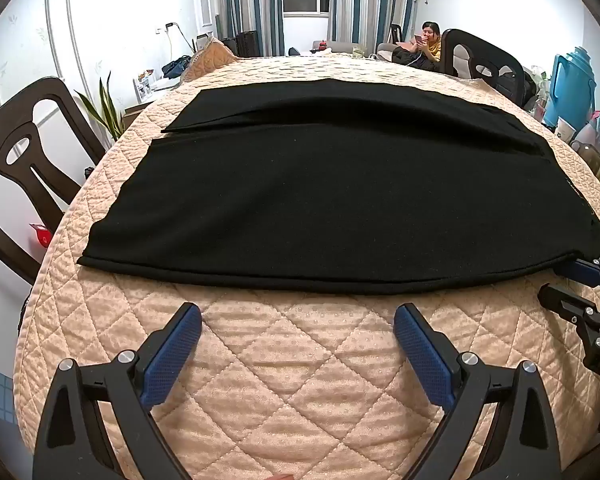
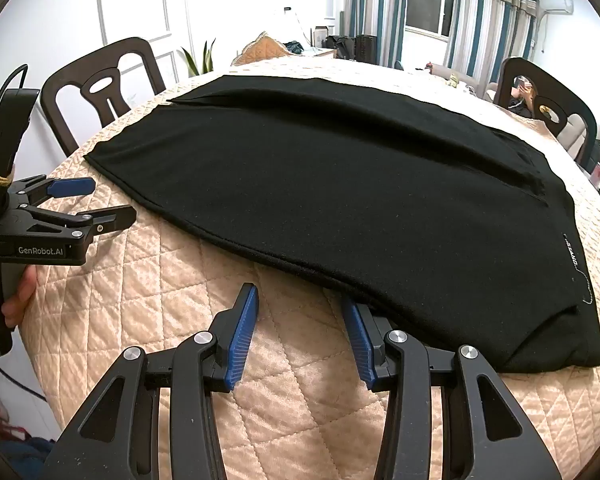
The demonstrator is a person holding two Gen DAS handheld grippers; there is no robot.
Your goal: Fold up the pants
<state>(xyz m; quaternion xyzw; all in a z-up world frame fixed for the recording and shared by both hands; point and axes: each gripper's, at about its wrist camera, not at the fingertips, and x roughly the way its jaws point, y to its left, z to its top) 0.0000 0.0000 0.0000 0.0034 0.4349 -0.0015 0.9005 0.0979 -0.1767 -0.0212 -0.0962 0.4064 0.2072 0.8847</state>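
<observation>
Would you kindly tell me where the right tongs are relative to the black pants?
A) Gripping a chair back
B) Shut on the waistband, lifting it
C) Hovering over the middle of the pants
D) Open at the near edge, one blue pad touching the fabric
D: the right tongs stand open on the quilted cover, one pad against the near edge of the black pants.

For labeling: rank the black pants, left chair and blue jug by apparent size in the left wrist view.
1. black pants
2. left chair
3. blue jug
The jug sits farther away, so its true size is unsure.
</observation>
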